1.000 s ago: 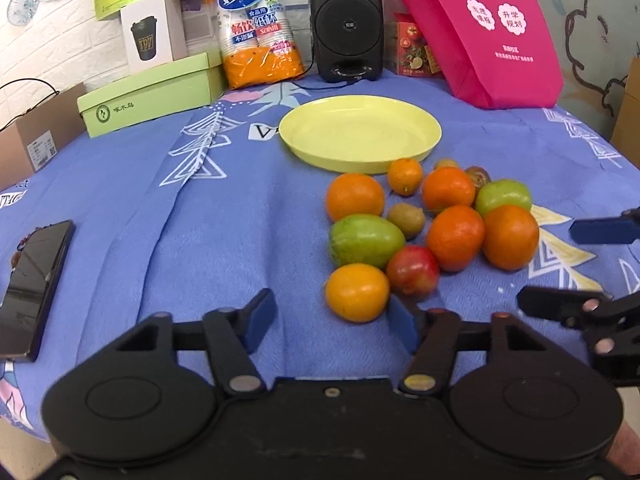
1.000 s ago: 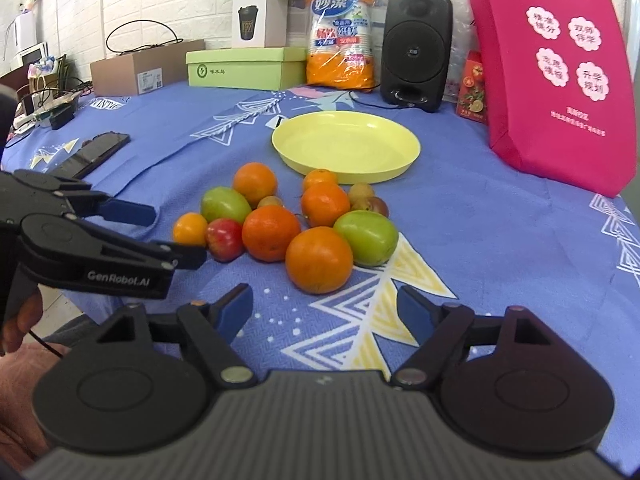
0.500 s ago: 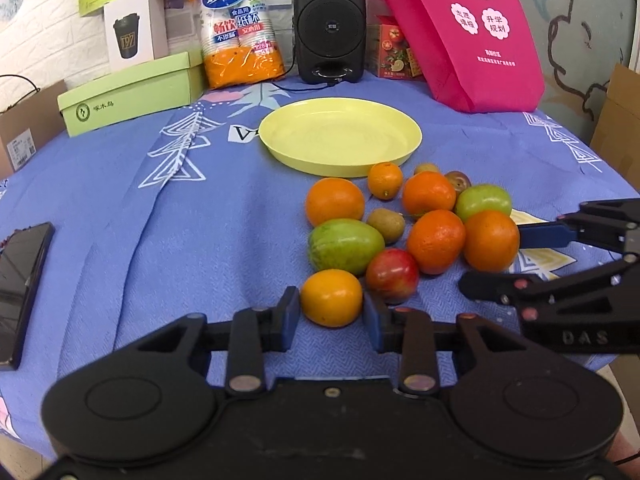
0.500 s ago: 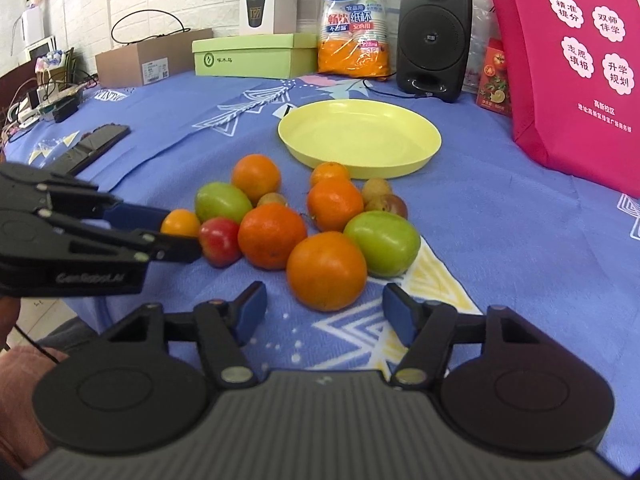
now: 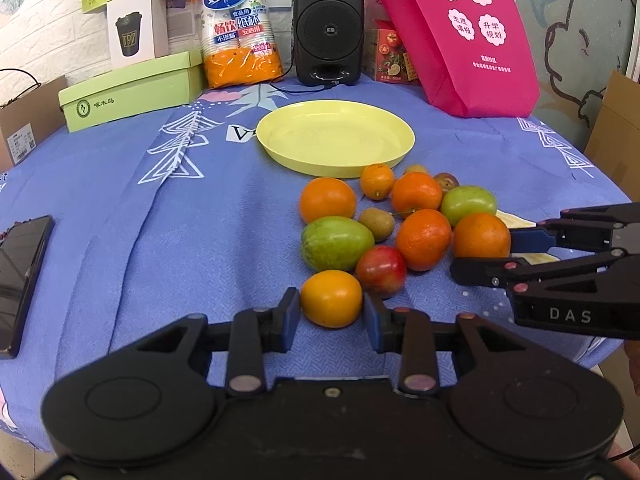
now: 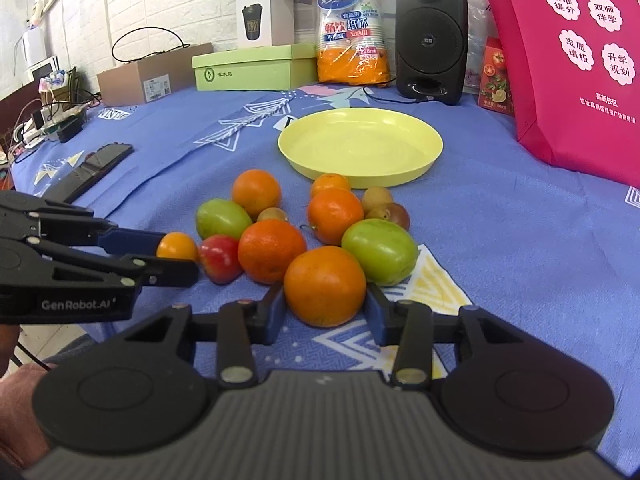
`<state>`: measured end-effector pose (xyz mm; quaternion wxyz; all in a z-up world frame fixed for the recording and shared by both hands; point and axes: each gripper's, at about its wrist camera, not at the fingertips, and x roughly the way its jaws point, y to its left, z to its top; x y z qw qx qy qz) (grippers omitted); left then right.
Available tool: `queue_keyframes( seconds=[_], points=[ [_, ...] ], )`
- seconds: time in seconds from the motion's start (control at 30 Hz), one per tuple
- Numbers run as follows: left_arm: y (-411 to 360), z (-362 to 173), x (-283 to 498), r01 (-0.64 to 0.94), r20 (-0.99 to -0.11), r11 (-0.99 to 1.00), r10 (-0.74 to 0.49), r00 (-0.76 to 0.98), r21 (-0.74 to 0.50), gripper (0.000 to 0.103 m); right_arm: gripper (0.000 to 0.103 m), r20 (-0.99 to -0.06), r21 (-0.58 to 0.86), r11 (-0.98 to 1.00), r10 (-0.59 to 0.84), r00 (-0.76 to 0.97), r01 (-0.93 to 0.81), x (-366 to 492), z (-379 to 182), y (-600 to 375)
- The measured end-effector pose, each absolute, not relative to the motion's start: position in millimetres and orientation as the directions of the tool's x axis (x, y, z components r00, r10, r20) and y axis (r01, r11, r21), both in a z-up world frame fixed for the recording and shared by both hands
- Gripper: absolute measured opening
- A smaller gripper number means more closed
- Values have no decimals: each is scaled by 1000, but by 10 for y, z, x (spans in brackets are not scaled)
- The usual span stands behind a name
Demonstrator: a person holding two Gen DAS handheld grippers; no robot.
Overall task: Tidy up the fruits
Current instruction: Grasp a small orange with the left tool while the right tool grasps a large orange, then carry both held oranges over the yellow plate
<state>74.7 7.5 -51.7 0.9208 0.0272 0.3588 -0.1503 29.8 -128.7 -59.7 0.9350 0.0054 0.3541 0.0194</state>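
The left gripper [image 5: 331, 314] is bracketing a small yellow-orange fruit [image 5: 331, 298], its pads sitting against or just off each side; I cannot tell whether they are gripping yet, and the fruit is resting on the blue tablecloth [image 5: 200, 220]. Just ahead and to its right the fruit pile [image 5: 396, 220] is lying untouched. Further right, the right gripper [image 6: 325, 312] is likewise flanking a large orange [image 6: 325, 286] at the pile's near edge, jaws partly closed around it, contact uncertain, nothing lifted. Well ahead of both grippers the yellow plate [image 6: 424, 160] is sitting empty, so the organizing appears barely begun: every fruit is still waiting to be moved.
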Motion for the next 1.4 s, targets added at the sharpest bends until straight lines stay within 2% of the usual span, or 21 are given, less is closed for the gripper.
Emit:
queue_keyframes(
  seconds=[0.5, 0.8, 1.0, 1.2, 1.27, 1.4],
  points=[
    [182, -166, 780, 295, -640, 954, -264, 721, -61, 33, 41, -625, 30, 999, 48, 779, -38, 87, -224, -1308],
    [74, 32, 1538, 297, -628, 954, -259, 734, -47, 33, 41, -602, 37, 999, 51, 797, -36, 691, -22, -1540],
    [-142, -123, 2201, 315, -662, 948, -256, 705, -31, 33, 41, -619, 43, 999, 44, 784, -22, 1298, -36, -1711],
    [-278, -421, 2660, 326, -716, 944, -263, 647, -52, 34, 41, -677, 52, 999, 33, 736, 4, 1765, -255, -1832],
    [-278, -499, 2754, 326, -727, 943, -267, 633, -62, 35, 41, -694, 56, 998, 38, 719, 1, 1849, -335, -1849],
    [-211, -531, 2828, 312, -713, 948, -262, 650, -64, 52, 42, -713, 54, 999, 37, 700, 2, 1943, -428, -1841]
  ],
)
